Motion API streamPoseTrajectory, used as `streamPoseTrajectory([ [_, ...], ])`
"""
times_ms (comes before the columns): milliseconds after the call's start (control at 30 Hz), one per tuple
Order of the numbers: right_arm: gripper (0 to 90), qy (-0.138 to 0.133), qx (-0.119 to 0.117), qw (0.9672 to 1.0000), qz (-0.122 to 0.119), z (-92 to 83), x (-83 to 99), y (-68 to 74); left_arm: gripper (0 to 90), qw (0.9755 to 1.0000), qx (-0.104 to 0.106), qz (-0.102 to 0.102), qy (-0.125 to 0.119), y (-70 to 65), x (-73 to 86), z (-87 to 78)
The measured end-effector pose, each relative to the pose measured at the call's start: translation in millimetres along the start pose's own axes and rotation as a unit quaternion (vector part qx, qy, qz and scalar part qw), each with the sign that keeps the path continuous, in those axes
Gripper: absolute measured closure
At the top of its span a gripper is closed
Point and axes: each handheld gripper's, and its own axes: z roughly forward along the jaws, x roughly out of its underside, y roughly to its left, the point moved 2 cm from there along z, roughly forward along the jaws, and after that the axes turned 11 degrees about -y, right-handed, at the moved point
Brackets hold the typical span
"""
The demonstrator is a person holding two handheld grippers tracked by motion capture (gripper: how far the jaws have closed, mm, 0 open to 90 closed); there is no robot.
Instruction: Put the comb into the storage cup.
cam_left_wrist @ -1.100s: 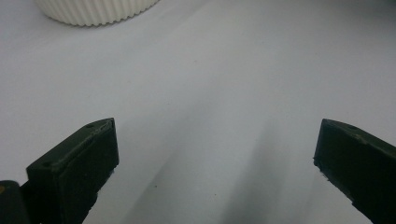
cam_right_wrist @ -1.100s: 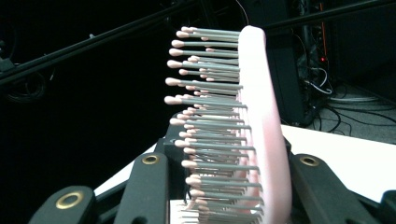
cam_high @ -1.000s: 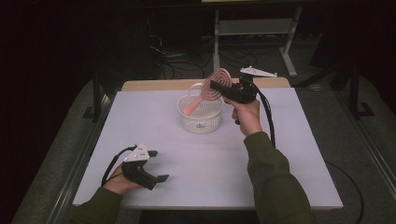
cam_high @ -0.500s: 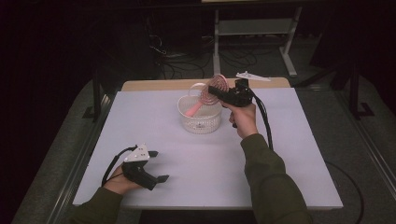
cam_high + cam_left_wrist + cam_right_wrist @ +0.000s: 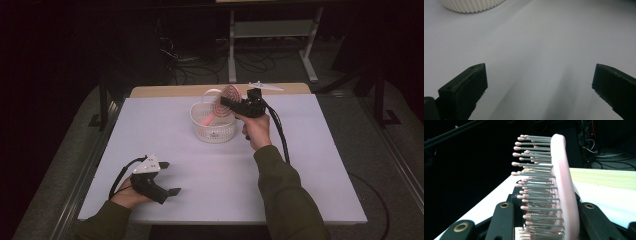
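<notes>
A pink hairbrush (image 5: 231,95) with grey bristles is clamped in my right gripper (image 5: 226,102), which is shut on its round head. The brush's handle slants down into a white ribbed basket (image 5: 213,129) at the far middle of the table. In the right gripper view the brush (image 5: 562,182) stands edge-on between the jaws of that gripper (image 5: 546,206), bristles pointing left. My left gripper (image 5: 171,178) rests near the front left edge, open, with nothing in it. The left gripper view shows its jaws (image 5: 539,85) wide apart over bare white table, the basket (image 5: 471,5) far off.
A white sheet (image 5: 310,165) covers the table, and a strip of bare wood (image 5: 175,90) shows along its far edge. On the dark floor behind it are a metal stand (image 5: 270,30) and several cables.
My right hand has sunk a little with the hairbrush, bringing its handle lower into the basket. The left gripper has stayed put.
</notes>
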Motion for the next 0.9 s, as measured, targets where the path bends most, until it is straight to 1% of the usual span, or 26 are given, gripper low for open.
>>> streamPoseTrajectory([
  [233, 62.6, 0.002, 0.001, 1.0000, 0.002, 3.4, 3.2, -0.6, 0.1, 1.0000, 0.001, 0.000, 0.000, 0.1, -0.1, -0.3],
  [400, 62.5, 0.011, 0.005, 0.9999, 0.000, 5.3, 6.5, -0.4, 0.0, 1.0000, 0.002, 0.000, 0.000, -0.3, 0.0, -0.1],
  [567, 62.4, 0.011, 0.005, 0.9999, 0.002, 5.0, 6.8, -1.5, 0.1, 1.0000, 0.002, -0.001, 0.000, -0.5, 0.1, 0.2],
  [900, 61.2, 0.017, 0.007, 0.9998, 0.006, 3.2, 7.9, -7.9, 0.1, 1.0000, 0.004, -0.001, 0.000, -0.7, 0.1, 0.7],
])
